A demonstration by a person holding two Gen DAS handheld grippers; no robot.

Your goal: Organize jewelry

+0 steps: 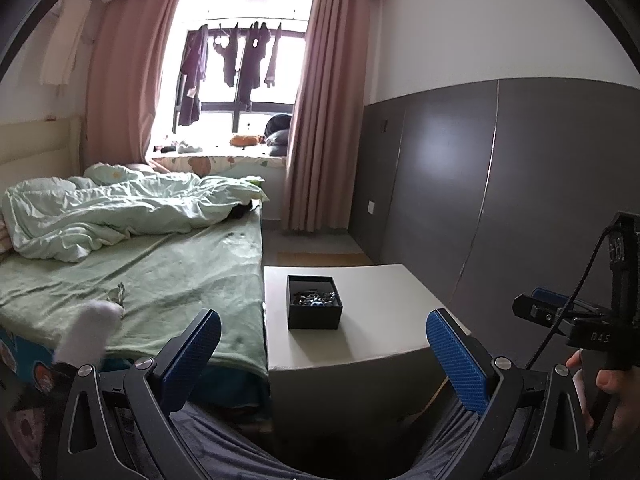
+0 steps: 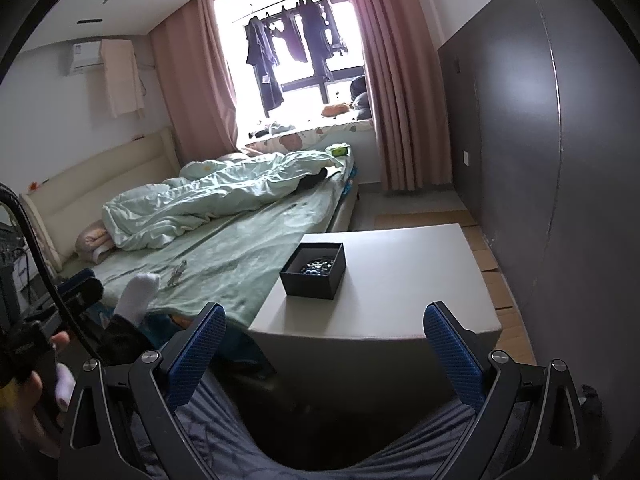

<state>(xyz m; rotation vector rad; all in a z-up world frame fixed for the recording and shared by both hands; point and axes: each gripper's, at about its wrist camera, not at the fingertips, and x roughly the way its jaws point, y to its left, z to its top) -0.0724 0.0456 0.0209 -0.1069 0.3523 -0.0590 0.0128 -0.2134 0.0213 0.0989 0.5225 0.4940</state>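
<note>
We held both grippers low over our lap, well back from the table (image 1: 372,332). The left gripper (image 1: 324,344) had its jaws spread wide and held nothing; the right gripper (image 2: 324,336) was likewise wide apart and empty. The black box (image 1: 315,302) sat lidless on the table, near the edge next to the bed (image 1: 168,272), with the jewelry (image 1: 314,298) heaped inside. A small shiny item (image 1: 117,293) lay on the bed sheet beside a socked foot (image 1: 89,334).
</note>
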